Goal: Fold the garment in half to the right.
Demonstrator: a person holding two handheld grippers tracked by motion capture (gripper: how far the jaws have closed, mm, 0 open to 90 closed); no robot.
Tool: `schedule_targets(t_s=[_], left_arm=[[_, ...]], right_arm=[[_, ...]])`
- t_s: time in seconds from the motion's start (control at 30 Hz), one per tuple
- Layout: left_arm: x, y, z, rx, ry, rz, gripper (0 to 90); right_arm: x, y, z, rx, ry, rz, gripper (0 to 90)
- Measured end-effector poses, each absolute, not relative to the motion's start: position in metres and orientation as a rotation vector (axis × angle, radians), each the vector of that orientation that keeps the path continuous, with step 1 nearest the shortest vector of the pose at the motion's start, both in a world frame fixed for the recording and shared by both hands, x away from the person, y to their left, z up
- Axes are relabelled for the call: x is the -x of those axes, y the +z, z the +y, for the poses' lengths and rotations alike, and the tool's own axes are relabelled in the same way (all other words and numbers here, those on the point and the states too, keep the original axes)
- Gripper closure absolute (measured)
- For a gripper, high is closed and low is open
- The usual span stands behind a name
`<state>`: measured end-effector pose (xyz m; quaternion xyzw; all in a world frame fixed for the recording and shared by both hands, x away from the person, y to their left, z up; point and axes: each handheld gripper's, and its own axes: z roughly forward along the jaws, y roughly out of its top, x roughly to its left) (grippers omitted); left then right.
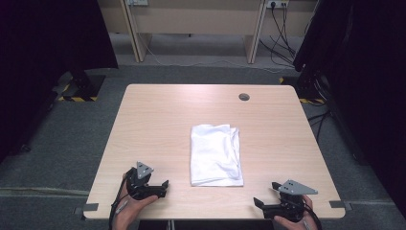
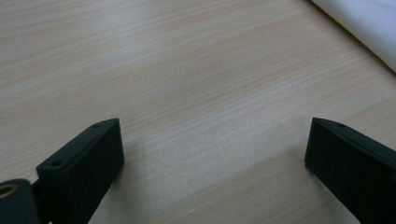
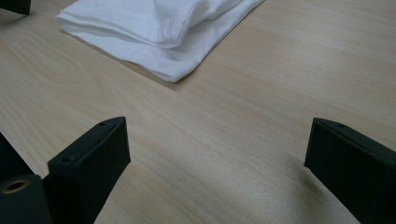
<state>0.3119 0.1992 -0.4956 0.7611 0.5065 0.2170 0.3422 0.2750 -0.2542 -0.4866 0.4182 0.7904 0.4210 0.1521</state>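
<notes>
So the thing in play here is a folded white T-shirt [image 1: 215, 155], or at least a white cotton garment folded into a tall rectangle, lying flat a bit right of the table's [image 1: 158, 115] middle and closer to the person's edge than to the little round cable grommet [image 1: 244, 97] at the far side. Nothing is touching it.

Both tools sit on the near side of the shirt, well apart from it. The left gripper [image 1: 160, 188] is off past the shirt's near-left corner, the right gripper [image 1: 260, 203] past its near-right corner, both low over bare wood. Jaws on each are spread wide with nothing between them; in the left gripper view only a sliver of the shirt [image 2: 369, 25] peeks in at the top right, and in the right gripper view a corner of the folded stack [image 3: 154, 32] sits ahead and to the left.

My guess on handling: it's light and totally floppy, so no crushing worries, but it won't hold its shape at all. Grab one layer and the fold will peel open and drag. You can see several stacked layers at the edge in the right gripper view, plus a looser flap sticking out along the shirt's right side in the high view. I'd pinch the full thickness at the two near corners, one gripper each, sliding a jaw under the bottom layer. The wood looks smooth, so the cloth may just slide away rather than let a jaw get underneath.
</notes>
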Motion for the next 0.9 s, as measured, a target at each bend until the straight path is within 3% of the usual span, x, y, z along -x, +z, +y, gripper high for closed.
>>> schedule_targets(t_s=[0.9], left_arm=[[-0.3119,-0.4956,0.1992,-1.979,0.564,1.317,3.4]], right_arm=[[-0.2737,-0.4866,-0.2548,-1.201,1.213,2.261,6.6]])
